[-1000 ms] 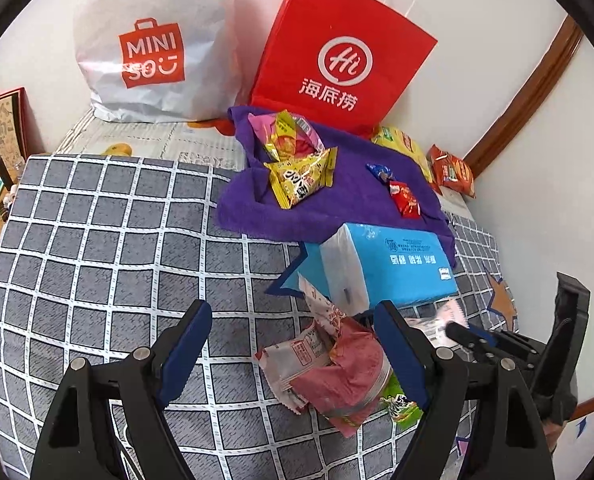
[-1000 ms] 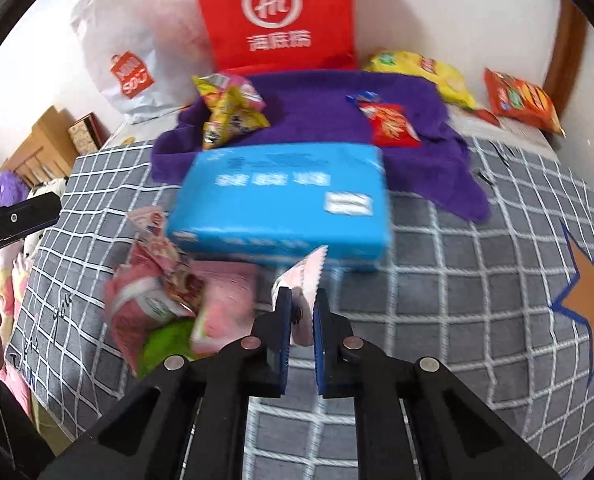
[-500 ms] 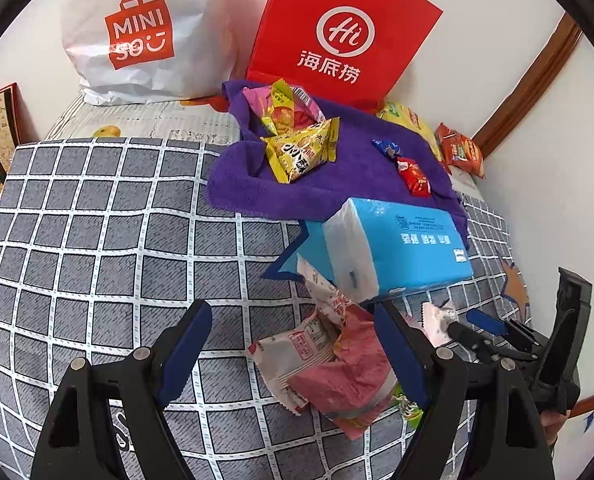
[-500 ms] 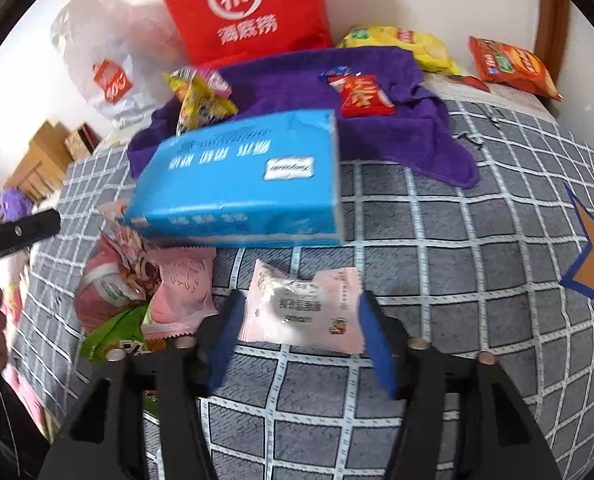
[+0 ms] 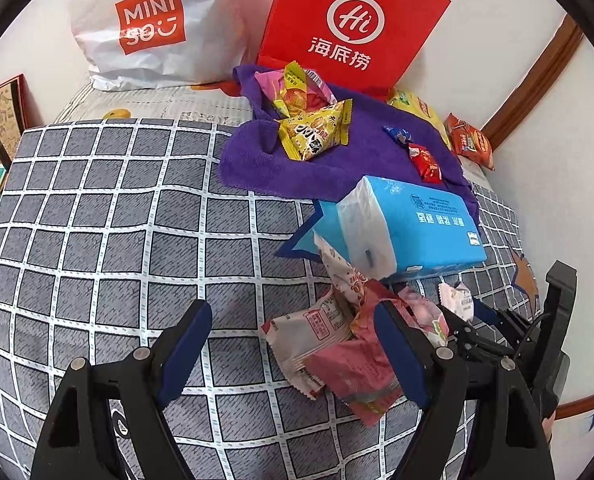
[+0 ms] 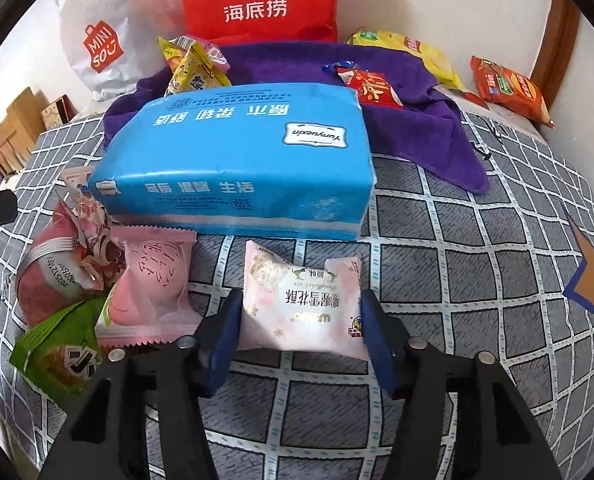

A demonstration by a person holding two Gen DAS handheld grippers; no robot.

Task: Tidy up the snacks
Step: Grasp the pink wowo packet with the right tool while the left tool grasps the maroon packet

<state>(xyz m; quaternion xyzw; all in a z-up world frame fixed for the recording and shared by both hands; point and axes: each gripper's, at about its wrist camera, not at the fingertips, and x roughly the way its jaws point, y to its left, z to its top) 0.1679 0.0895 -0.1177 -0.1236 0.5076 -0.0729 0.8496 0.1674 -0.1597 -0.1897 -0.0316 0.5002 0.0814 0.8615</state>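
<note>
A pink-white snack packet [image 6: 301,300] lies flat on the checked bed cover [image 6: 437,240], just in front of a blue tissue pack [image 6: 241,160]. My right gripper [image 6: 300,304] straddles the packet, one blue pad at each short side, and its jaws are closing; the packet looks unsquashed. To the left sits a pile of snacks: a pink packet [image 6: 153,288], a green one [image 6: 61,348] and a red-pink one [image 6: 45,276]. My left gripper [image 5: 291,312] hangs open above the cover, its right finger over that snack pile [image 5: 337,344]. The right gripper [image 5: 469,316] shows at its lower right.
A purple towel [image 5: 361,148] behind the tissue pack carries yellow snacks [image 5: 313,128] and a red candy packet [image 5: 425,160]. A red paper bag [image 5: 353,28] and a white shopping bag [image 5: 153,28] lean on the wall. Chip bags [image 6: 509,88] lie at the back right.
The right gripper let go of the pink-white packet it pinched upright; the packet now lies flat. The gripper sank, spread wide around it, then narrowed. The left gripper barely moved.
</note>
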